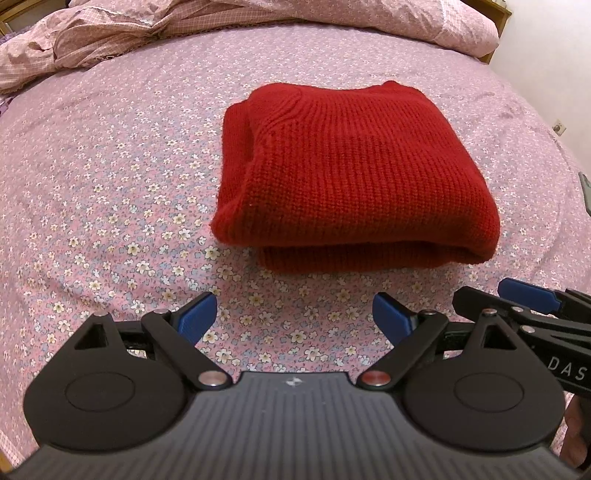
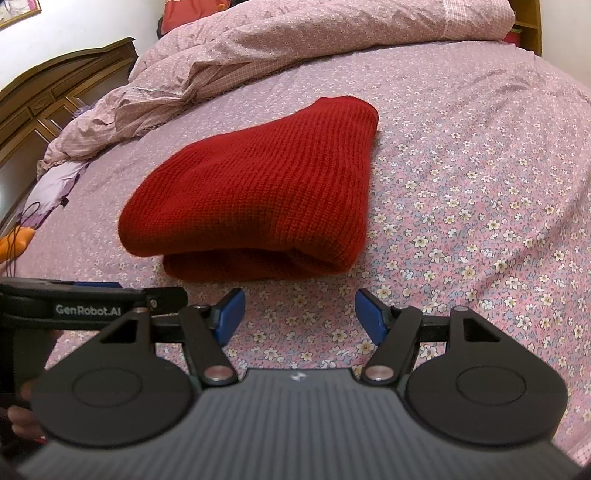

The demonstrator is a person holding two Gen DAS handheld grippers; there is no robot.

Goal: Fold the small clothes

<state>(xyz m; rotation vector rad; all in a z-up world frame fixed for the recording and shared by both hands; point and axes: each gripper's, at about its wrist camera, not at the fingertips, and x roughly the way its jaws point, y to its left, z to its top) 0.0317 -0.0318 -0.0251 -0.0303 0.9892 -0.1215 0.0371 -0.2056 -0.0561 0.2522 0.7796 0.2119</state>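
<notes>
bed (image 2: 480,155), floral sheet | wooden headboard (image 2: 55,92) | white wall (image 2: 92,22)

Black grippers, blue fingers (image 1: 199,315) (white "GenRobot.AI" lettering)

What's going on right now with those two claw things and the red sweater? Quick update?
Left gripper open, empty, short of the sweater. Right gripper open, empty, same. Sweater folded, flat on the bed. Nothing in the way.
</notes>
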